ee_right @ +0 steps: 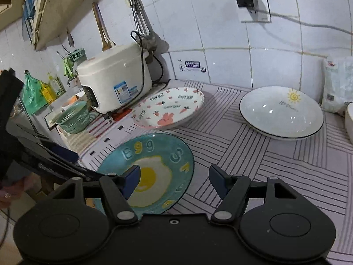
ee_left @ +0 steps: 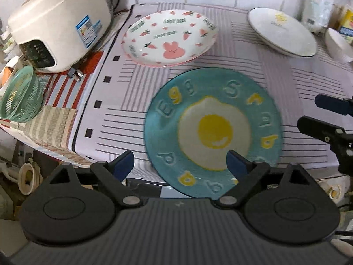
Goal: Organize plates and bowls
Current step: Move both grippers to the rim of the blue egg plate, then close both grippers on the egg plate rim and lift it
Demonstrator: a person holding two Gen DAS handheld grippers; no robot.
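A blue plate with a fried-egg picture (ee_left: pixel 213 130) lies on the striped cloth near the counter's front edge; it also shows in the right wrist view (ee_right: pixel 150 172). Behind it sits a pink rabbit-and-carrot plate (ee_left: pixel 169 36) (ee_right: pixel 169 108). A white plate with a sun mark (ee_left: pixel 281 32) (ee_right: pixel 281 112) sits at the back right. My left gripper (ee_left: pixel 179 164) is open and empty, hovering over the blue plate's near edge. My right gripper (ee_right: pixel 174 178) is open and empty, over the blue plate's right rim; it shows at the right edge of the left wrist view (ee_left: pixel 324 117).
A white rice cooker (ee_left: pixel 59 22) (ee_right: pixel 114 79) stands at the back left with a green mesh basket (ee_left: pixel 21 95) (ee_right: pixel 74 117) beside it. A white bowl (ee_left: pixel 337 44) and a white bag (ee_right: pixel 337 84) stand at the far right. Tiled wall behind.
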